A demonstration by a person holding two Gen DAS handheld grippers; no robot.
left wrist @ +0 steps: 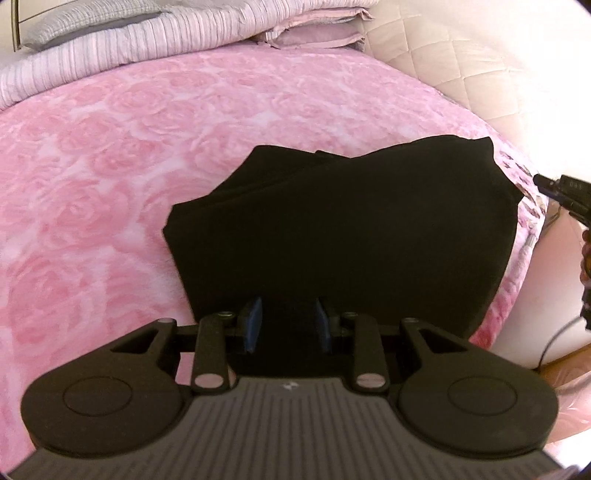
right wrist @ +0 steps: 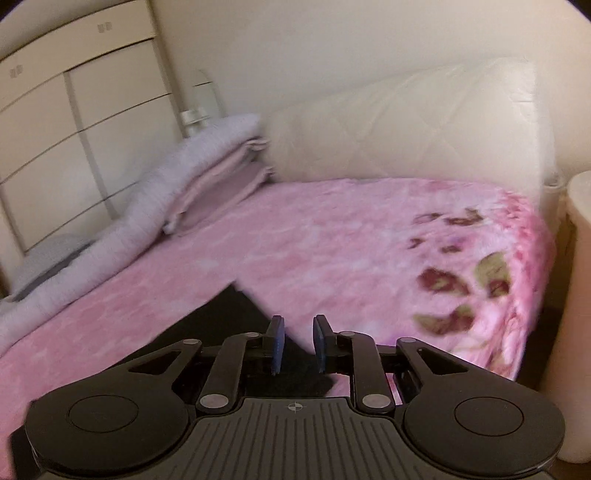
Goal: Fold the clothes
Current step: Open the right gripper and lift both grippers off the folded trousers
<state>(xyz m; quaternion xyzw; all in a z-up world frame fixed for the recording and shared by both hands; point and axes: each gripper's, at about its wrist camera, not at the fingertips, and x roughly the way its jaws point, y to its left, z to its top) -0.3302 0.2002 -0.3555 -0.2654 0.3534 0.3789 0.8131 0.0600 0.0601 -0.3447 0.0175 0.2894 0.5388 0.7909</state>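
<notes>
A black garment [left wrist: 347,225] lies folded into a compact stack on the pink rose-patterned bed cover [left wrist: 122,177], near the bed's right edge. My left gripper [left wrist: 287,325] is open and empty, hovering over the garment's near edge. My right gripper [right wrist: 298,341] is open and empty above a corner of the same black garment [right wrist: 229,314], over the pink cover [right wrist: 332,240]. The right gripper's body also shows at the right edge of the left wrist view [left wrist: 565,192].
Folded pale quilts and pillows [left wrist: 155,33] are stacked along the far side of the bed. A cream quilted headboard [right wrist: 399,129] stands at the end. A cream wardrobe [right wrist: 74,110] lines the wall. A pale nightstand [right wrist: 580,295] stands beside the bed.
</notes>
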